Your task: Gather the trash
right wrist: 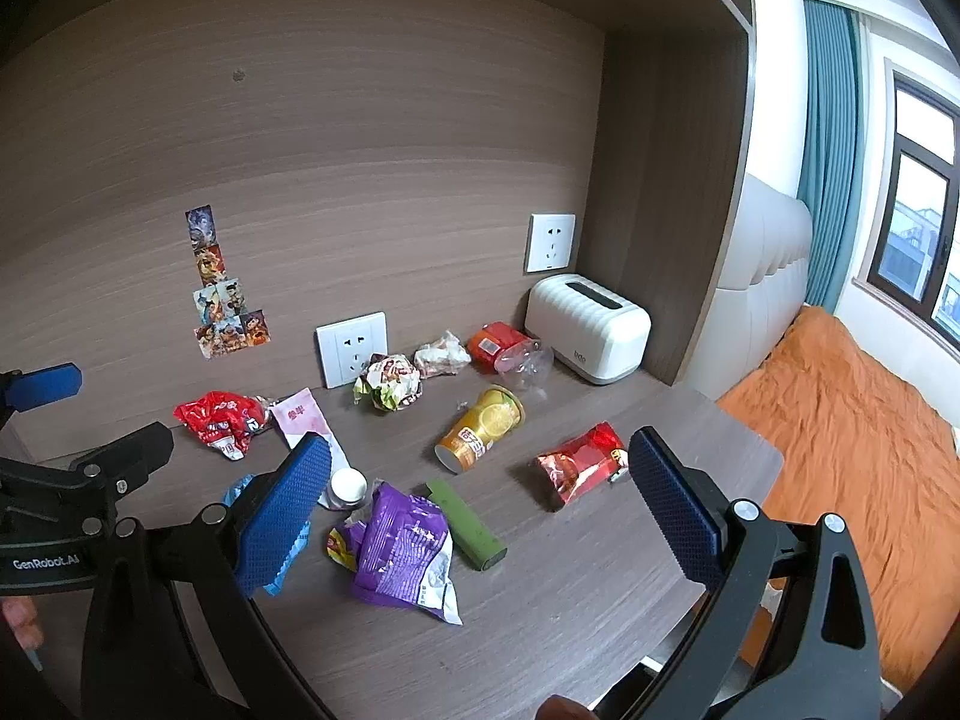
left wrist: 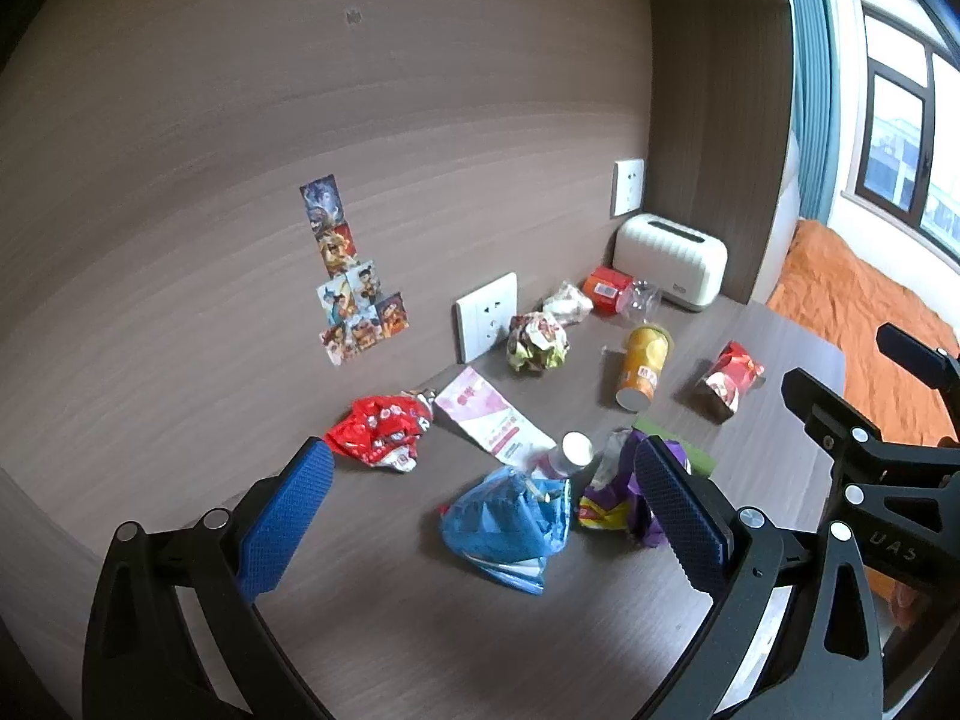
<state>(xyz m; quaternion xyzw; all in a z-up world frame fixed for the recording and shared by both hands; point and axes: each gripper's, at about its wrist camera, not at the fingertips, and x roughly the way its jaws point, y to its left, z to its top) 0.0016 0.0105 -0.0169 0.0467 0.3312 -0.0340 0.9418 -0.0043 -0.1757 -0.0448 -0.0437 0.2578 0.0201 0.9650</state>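
Hovering above the littered desk [right wrist: 600, 630], the left gripper [left wrist: 480, 516] and right gripper [right wrist: 480, 498] stand wide apart and empty. Collection seems not yet begun; the purple snack bag [right wrist: 402, 552] lies nearest, and taking it calls for a descent and pinch.

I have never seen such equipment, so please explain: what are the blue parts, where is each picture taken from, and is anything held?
A person holds one two-finger tool in each hand; a camera on each looks along its blue fingers. One picture comes from the left tool, the other from the right tool. Both are open and hold nothing. On the desk lies trash: a purple bag, a blue bag, an orange cup on its side, and red wrappers. A white toaster stands behind.
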